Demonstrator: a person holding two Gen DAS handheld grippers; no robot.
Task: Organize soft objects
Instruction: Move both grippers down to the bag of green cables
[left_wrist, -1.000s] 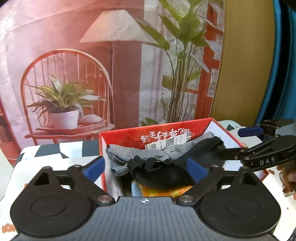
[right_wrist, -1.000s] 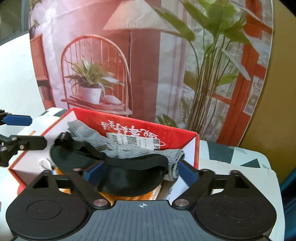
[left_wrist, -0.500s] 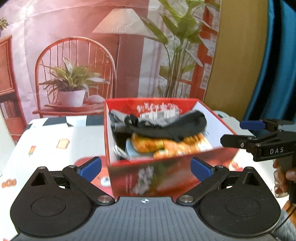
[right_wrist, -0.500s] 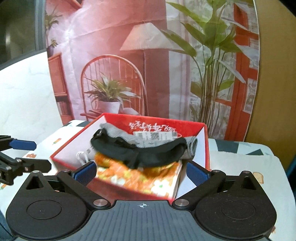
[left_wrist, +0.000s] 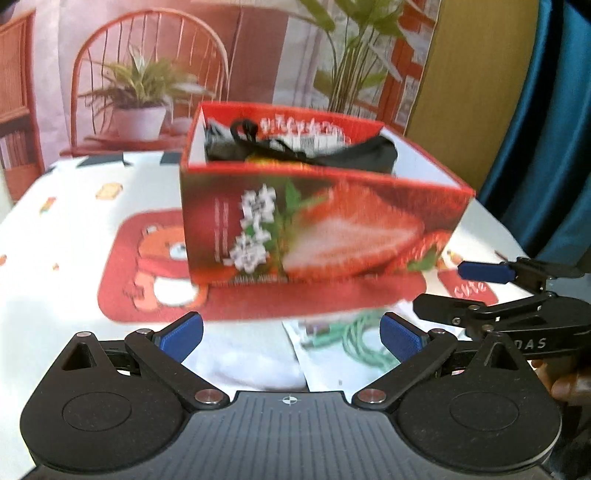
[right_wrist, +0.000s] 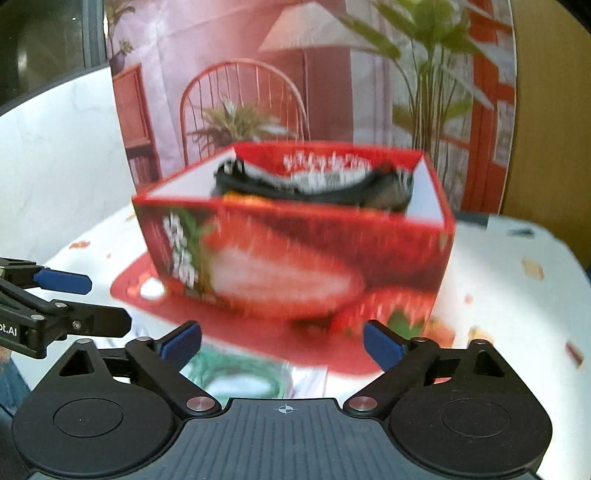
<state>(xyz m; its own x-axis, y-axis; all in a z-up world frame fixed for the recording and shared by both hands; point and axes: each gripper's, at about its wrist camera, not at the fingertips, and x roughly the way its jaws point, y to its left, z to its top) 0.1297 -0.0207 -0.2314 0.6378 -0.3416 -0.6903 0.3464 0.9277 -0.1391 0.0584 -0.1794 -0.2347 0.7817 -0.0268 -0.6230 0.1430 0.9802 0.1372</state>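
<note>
A red strawberry-print box (left_wrist: 317, 221) stands on the table, also in the right wrist view (right_wrist: 295, 258). Inside lie a black cloth (left_wrist: 354, 155), a grey cloth under it and something orange, mostly hidden by the front wall. My left gripper (left_wrist: 291, 334) is open and empty, low in front of the box. My right gripper (right_wrist: 282, 341) is open and empty, also in front of the box. A white packet with green cord (left_wrist: 354, 339) lies on the table near both grippers, and it also shows in the right wrist view (right_wrist: 236, 376).
The white tablecloth carries a red bear-print mat (left_wrist: 147, 266) under the box. A printed backdrop with a chair and plants (left_wrist: 147, 85) hangs behind the table. A blue curtain (left_wrist: 546, 129) is at the right.
Both grippers have pulled back and down from above the box to the table in front of it. The box's front wall now hides most of the contents. The packet with green cord came into view.
</note>
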